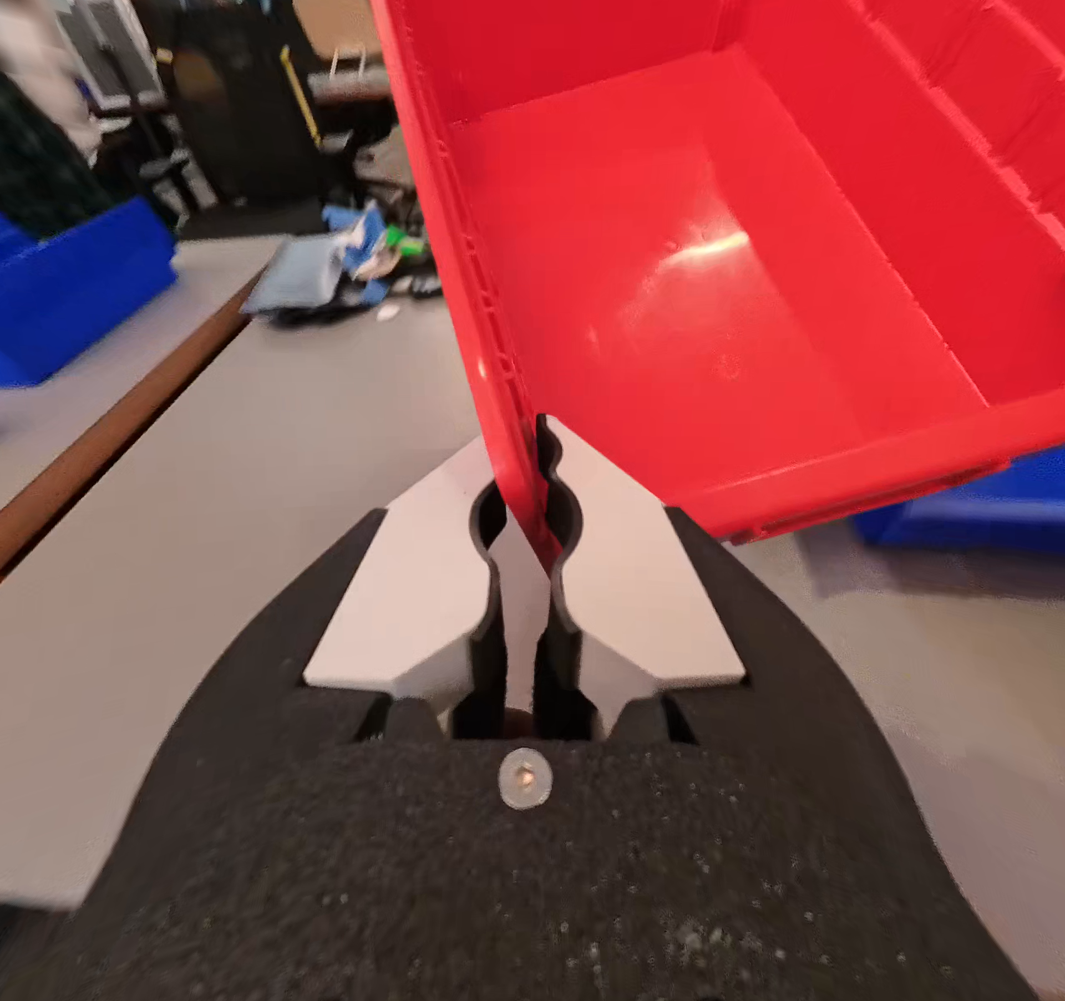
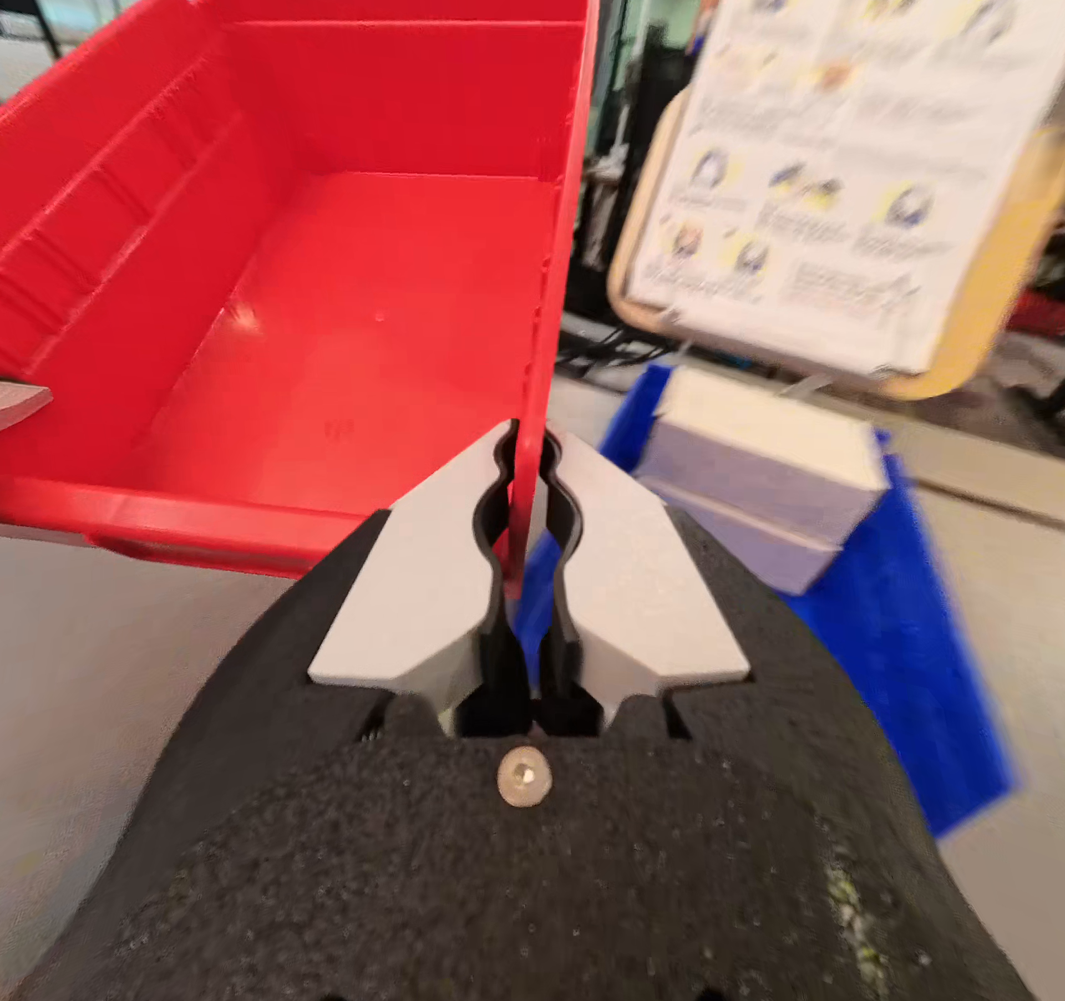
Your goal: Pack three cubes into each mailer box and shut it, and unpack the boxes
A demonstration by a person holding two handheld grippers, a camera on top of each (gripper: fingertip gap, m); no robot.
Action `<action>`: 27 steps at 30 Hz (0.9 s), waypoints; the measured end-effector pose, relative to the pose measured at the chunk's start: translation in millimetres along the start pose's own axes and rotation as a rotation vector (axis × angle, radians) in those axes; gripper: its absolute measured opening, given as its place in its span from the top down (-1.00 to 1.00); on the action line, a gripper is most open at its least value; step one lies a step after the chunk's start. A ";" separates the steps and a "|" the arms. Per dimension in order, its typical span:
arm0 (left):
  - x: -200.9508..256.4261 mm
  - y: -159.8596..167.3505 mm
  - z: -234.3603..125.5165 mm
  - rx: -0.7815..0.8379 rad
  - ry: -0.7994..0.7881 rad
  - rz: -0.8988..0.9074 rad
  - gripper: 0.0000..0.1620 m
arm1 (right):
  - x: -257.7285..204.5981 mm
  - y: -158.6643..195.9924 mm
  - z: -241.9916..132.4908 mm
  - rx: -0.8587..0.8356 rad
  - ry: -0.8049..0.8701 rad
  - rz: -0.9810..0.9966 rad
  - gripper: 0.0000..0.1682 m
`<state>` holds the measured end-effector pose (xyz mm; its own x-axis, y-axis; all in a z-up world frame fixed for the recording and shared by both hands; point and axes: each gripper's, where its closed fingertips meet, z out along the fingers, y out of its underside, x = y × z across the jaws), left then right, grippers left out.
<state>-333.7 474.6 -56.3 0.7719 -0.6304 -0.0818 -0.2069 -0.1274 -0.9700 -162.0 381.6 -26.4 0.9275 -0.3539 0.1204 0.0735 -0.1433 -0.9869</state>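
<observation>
An empty red plastic bin point(image 1: 720, 259) is held tilted above the grey table. My left gripper point(image 1: 533, 443) is shut on the bin's left side wall; the wall runs between the pads. My right gripper point(image 2: 527, 443) is shut on the bin's right side wall point(image 2: 547, 311). The bin's inside point(image 2: 346, 311) shows bare in both views. The tip of the left gripper point(image 2: 17, 403) shows at the left edge of the right wrist view. White mailer boxes point(image 2: 761, 455) are stacked in a blue bin point(image 2: 887, 656) to the right, below the red bin.
A blue bin point(image 1: 80, 287) stands at the far left on a neighbouring table. A pile of cloth and small items point(image 1: 346, 276) lies farther back. Another blue bin point(image 1: 974, 506) shows under the red bin. A board with a printed sheet point(image 2: 853, 155) leans at the right.
</observation>
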 end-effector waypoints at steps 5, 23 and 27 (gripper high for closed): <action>134.0 -75.2 30.0 0.139 0.238 0.009 0.90 | 145.8 -52.4 -43.3 0.090 0.206 -0.061 0.95; 520.4 45.7 69.8 -0.243 0.455 0.179 0.90 | 466.3 189.4 -141.2 -0.443 0.413 0.119 0.96; 512.0 60.1 83.7 -0.245 0.394 0.218 0.90 | 463.1 213.8 -117.6 -0.471 0.364 0.147 0.95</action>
<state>99.4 208.2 -175.6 0.4194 -0.8973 -0.1379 -0.5088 -0.1065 -0.8543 240.1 78.4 -169.1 0.7245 -0.6824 0.0971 -0.2933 -0.4327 -0.8525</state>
